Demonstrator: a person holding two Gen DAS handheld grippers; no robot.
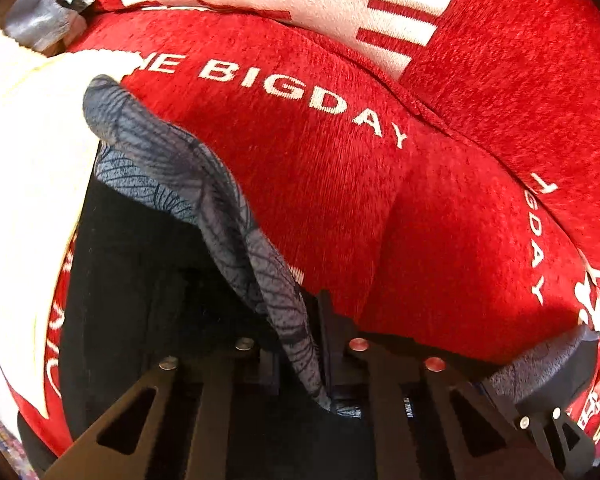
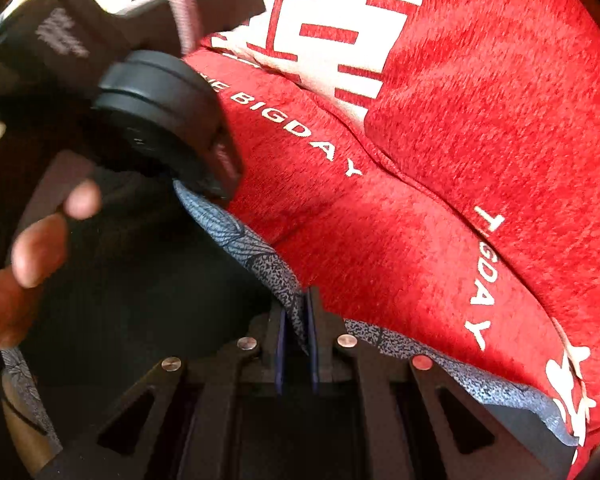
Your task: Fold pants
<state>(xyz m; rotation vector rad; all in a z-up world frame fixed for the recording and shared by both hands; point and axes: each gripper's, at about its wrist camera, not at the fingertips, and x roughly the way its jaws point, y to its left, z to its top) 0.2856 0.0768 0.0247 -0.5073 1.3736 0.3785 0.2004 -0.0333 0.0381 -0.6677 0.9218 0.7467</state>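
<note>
The left hand-held gripper (image 1: 318, 354) has its two fingers pressed together on the hem of the pants (image 1: 204, 200), a grey fabric with a dark leaf-vein print and a black underside. From the pinch the patterned edge rises ahead of this gripper and curls off to its left, while the black inner side hangs down on the left of the fingers. A second strip of the same grey fabric shows low on the right of this gripper. Ahead of it and to its right lies a red plush blanket (image 1: 340, 184) with white lettering that reads "BIGDAY", and farther ahead is a white patch with red bars. At the upper left edge a crumpled grey cloth (image 1: 48, 12) lies beyond the blanket. The right hand-held gripper (image 2: 298, 332) is likewise closed on the pants' edge (image 2: 236, 236), the fabric caught between its blue-lined fingers. From there the patterned edge runs ahead and to the left, up to the underside of the other gripper's body, which fills the upper left of the right wrist view. The person's left hand (image 2: 28, 264) wraps around that body, fingers blurred. More patterned hem trails off low to the right of the right gripper, lying against the red blanket (image 2: 380, 240).
</note>
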